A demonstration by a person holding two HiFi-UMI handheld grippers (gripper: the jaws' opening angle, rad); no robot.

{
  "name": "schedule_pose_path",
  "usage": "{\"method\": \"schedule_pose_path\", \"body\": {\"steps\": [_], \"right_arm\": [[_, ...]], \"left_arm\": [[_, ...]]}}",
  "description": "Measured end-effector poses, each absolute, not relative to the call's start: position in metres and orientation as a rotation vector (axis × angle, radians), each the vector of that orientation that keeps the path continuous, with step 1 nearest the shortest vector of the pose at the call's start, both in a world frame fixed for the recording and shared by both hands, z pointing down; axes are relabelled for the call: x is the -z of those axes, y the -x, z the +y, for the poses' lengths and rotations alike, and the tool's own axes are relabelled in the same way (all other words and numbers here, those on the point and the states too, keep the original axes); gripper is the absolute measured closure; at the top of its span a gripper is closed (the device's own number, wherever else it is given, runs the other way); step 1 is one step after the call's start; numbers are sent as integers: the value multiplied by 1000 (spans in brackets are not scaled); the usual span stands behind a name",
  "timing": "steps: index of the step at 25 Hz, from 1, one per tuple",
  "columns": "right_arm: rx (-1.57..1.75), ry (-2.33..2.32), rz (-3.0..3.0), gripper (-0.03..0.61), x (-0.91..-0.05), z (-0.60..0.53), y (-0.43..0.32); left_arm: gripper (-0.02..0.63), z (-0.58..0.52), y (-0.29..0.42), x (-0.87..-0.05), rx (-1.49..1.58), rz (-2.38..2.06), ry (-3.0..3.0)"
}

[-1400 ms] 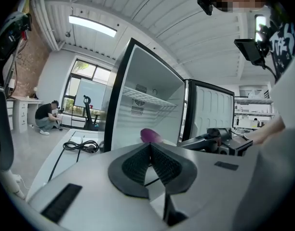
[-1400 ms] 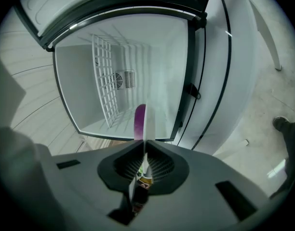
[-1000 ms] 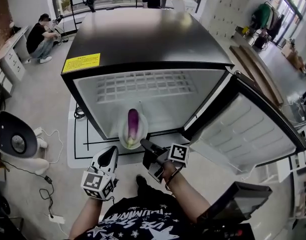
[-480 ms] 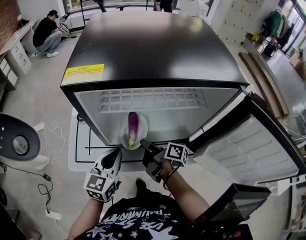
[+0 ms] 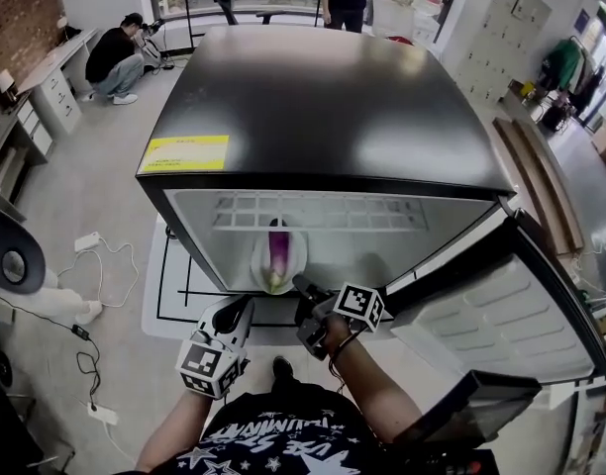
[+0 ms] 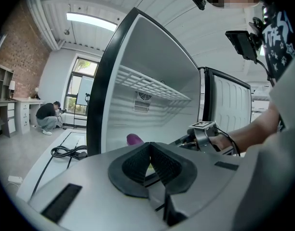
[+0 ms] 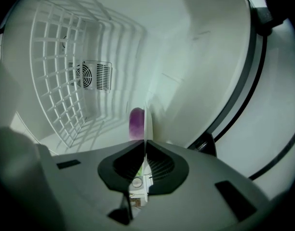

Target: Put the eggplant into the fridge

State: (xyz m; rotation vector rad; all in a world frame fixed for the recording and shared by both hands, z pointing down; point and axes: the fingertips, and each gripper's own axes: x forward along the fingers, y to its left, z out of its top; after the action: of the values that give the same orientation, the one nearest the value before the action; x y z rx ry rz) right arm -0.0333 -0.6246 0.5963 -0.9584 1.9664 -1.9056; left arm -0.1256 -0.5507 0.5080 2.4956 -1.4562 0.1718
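A purple eggplant (image 5: 277,244) with a green stem lies on a white plate (image 5: 260,262) held inside the open black fridge (image 5: 323,107), under its wire shelf (image 5: 333,212). My right gripper (image 5: 303,289) is shut on the plate's near rim. In the right gripper view the plate (image 7: 146,124) shows edge-on between the closed jaws, with the eggplant (image 7: 136,122) just behind it. My left gripper (image 5: 240,311) hangs shut and empty to the left of the plate, outside the fridge mouth. From the left gripper view I see the eggplant (image 6: 134,138) tip and the right gripper (image 6: 201,134).
The fridge door (image 5: 501,300) stands open to the right. A fan vent (image 7: 92,75) sits on the back wall. Cables (image 5: 105,265) and a white device (image 5: 11,260) lie on the floor at left. People (image 5: 120,55) are at the far end of the room.
The plate with the eggplant has gone a little deeper under the wire shelf, with my right gripper following. The left gripper has moved forward slightly and stays shut.
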Motion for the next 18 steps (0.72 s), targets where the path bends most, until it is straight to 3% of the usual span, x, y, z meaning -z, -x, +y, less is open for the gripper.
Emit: {"method": "schedule_pose_path", "body": {"steps": [18], "right_arm": [[1774, 1309, 2343, 557, -606, -650, 17]], "left_arm": [[604, -555, 139, -506, -172, -1540, -2447]]}}
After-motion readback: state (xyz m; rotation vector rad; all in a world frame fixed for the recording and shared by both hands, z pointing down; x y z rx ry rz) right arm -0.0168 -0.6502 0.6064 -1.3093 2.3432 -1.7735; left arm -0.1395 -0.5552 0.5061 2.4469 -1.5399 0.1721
